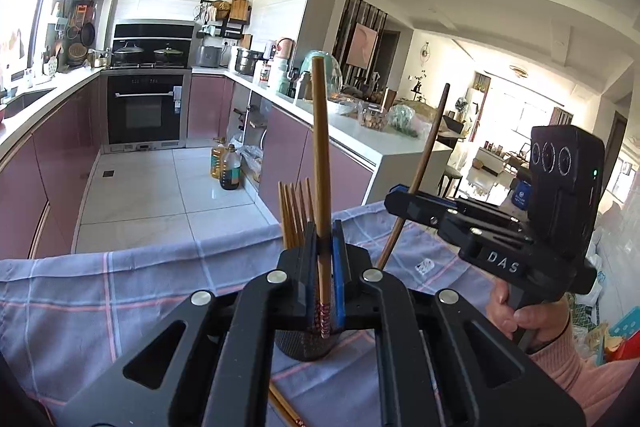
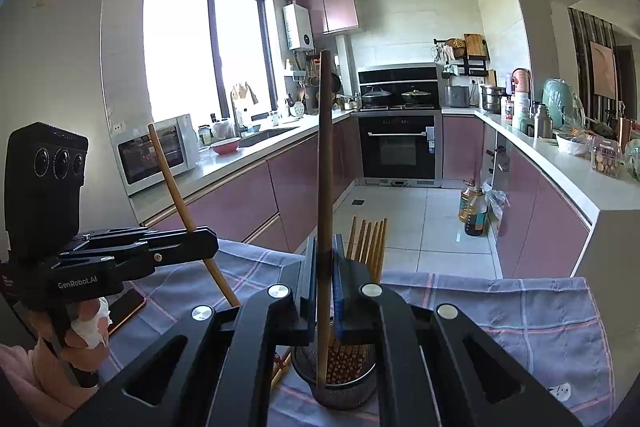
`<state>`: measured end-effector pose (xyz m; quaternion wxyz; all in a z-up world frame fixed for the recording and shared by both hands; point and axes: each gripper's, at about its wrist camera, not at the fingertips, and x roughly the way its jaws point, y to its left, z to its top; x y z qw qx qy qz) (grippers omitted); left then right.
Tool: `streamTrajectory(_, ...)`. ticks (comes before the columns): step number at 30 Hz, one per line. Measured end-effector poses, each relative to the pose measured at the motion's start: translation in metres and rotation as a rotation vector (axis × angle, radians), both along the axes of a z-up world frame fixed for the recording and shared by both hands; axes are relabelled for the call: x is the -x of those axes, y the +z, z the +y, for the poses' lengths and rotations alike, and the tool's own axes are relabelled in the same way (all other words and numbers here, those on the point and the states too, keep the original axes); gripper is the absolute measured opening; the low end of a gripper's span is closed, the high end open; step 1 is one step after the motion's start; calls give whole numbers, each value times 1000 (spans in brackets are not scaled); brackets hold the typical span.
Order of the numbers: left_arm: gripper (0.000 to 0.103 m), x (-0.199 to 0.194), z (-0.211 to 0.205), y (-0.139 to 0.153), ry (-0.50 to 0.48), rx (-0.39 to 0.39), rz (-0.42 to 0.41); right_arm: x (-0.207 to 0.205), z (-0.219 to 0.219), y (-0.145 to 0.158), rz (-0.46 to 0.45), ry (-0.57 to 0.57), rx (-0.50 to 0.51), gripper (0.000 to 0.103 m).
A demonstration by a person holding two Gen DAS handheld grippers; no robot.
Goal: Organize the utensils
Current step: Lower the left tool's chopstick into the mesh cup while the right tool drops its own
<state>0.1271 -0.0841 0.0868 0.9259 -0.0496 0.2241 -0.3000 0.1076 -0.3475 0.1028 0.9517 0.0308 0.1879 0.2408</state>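
A light bamboo chopstick [image 1: 320,163] is pinched upright between the blue-padded fingers of the left hand-held gripper [image 1: 323,247], its patterned lower end reaching into a dark mesh holder [image 1: 304,347] that stands on the bench. A darker chopstick [image 2: 325,187] is pinched in the same way by the right hand-held gripper [image 2: 325,259], and its lower end is seen inside the holder's rim among the patterned ends of other chopsticks. A bundle of chopsticks [image 2: 370,243] is already standing in the holder, their plain ends sticking up just beside the gripped ones. The bench is covered by a grey-blue checked cloth [image 2: 520,315] with pink lines. A loose chopstick [image 1: 286,407] is seen lying on the cloth close to the holder. A phone [image 2: 126,307] is lying on the cloth near the left hand.
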Motion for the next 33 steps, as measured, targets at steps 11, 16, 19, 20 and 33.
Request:
streamTrajectory(11,8,-24,-33,-24,-1,-138,66,-27,8,-34,84,-26,23,6)
streamTrajectory(16,7,-37,-43,-47,-12,-197,112,-37,16,-53,159,-14,49,6)
streamTrajectory(19,7,-43,-46,-55,-18,-218,134,-40,20,-61,197,-10,65,6)
streamTrajectory(20,8,-45,-47,-58,-20,-226,143,-41,21,-63,208,-8,68,6)
streamTrajectory(33,8,-77,-52,-82,-16,-236,227,-56,21,-80,275,-32,57,7)
